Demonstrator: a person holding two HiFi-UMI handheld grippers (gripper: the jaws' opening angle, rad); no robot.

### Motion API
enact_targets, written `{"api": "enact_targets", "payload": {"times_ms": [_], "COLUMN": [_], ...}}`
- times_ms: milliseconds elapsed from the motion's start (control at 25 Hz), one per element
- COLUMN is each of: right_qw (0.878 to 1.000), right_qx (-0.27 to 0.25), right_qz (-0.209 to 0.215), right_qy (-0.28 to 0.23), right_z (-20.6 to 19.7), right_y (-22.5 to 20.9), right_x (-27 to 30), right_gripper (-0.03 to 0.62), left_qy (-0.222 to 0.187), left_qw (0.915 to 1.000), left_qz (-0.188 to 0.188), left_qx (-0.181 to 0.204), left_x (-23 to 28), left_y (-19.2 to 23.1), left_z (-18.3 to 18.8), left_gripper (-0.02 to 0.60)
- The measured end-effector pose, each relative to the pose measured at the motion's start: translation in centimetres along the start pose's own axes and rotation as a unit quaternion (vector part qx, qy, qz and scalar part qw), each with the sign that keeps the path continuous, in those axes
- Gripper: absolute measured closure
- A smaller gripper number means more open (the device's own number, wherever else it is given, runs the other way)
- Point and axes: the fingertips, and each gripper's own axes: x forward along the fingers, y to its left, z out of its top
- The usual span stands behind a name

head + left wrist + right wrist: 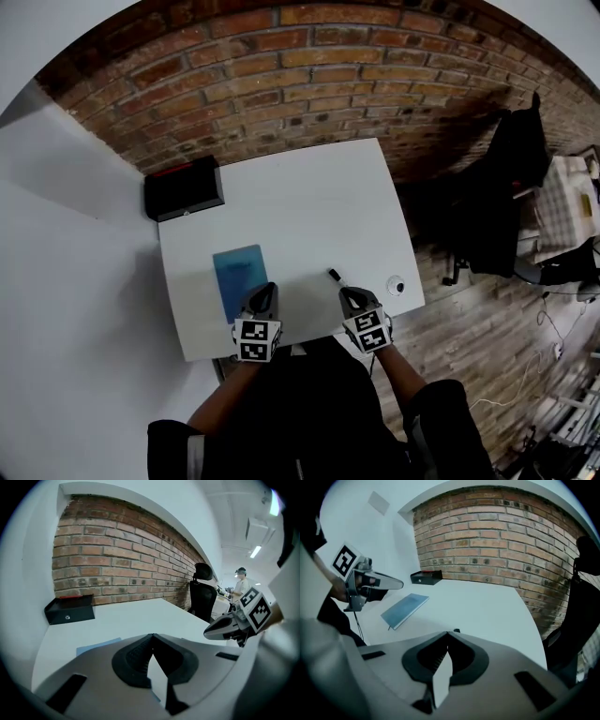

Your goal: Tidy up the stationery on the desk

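Note:
A blue notebook (240, 277) lies flat on the white desk (300, 206), near its front edge. A black pen (335, 276) lies to the right of it, and a small round white object (397, 286) sits further right. My left gripper (265, 292) hovers at the notebook's near right corner, jaws shut and empty. My right gripper (352, 296) sits just behind the pen, also shut and empty. In the left gripper view the notebook (98, 645) shows past the closed tips (151, 635). In the right gripper view the pen's end (456, 631) peeks over the closed tips (447, 633).
A black box (183, 187) with a red strip stands at the desk's back left corner against the brick wall (309, 84). A black office chair (511, 187) stands to the right of the desk. A person (241, 581) is far off in the left gripper view.

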Motion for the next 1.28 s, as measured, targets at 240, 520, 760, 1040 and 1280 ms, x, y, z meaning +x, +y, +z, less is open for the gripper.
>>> {"api": "enact_targets", "payload": {"times_ms": [240,520,760,1040,1280], "right_qw": [0.997,0.994,0.989,0.986,0.984], "right_qx": [-0.049,-0.055,-0.076,-0.087,-0.071], "right_qz": [-0.02,0.01,0.027,0.016,0.012], "right_qy": [0.048,0.089,0.124,0.144,0.163], "right_z": [-3.0,-5.1,-6.4,-7.1,-7.1], "right_y": [-2.2,-2.8,-2.6,-3.0,-3.1], "right_x": [-0.1,0.9,1.6,2.0,2.1], "right_gripper": [0.569,0.541,0.509,0.51,0.513], "left_qy": [0.014,0.014,0.024,0.034,0.029], "left_qw": [0.9996,0.9996,0.9995,0.9992,0.9988], "left_qz": [-0.016,-0.016,-0.014,-0.02,-0.023], "left_qx": [0.017,0.021,0.017,0.01,0.032], "left_x": [0.8,1.5,1.6,1.4,0.7], "left_y": [-2.0,-2.3,-2.0,-0.9,0.5], "left_z": [0.3,0.9,0.6,0.0,0.0], "left_gripper": [0.568,0.566,0.566,0.566,0.566]}}
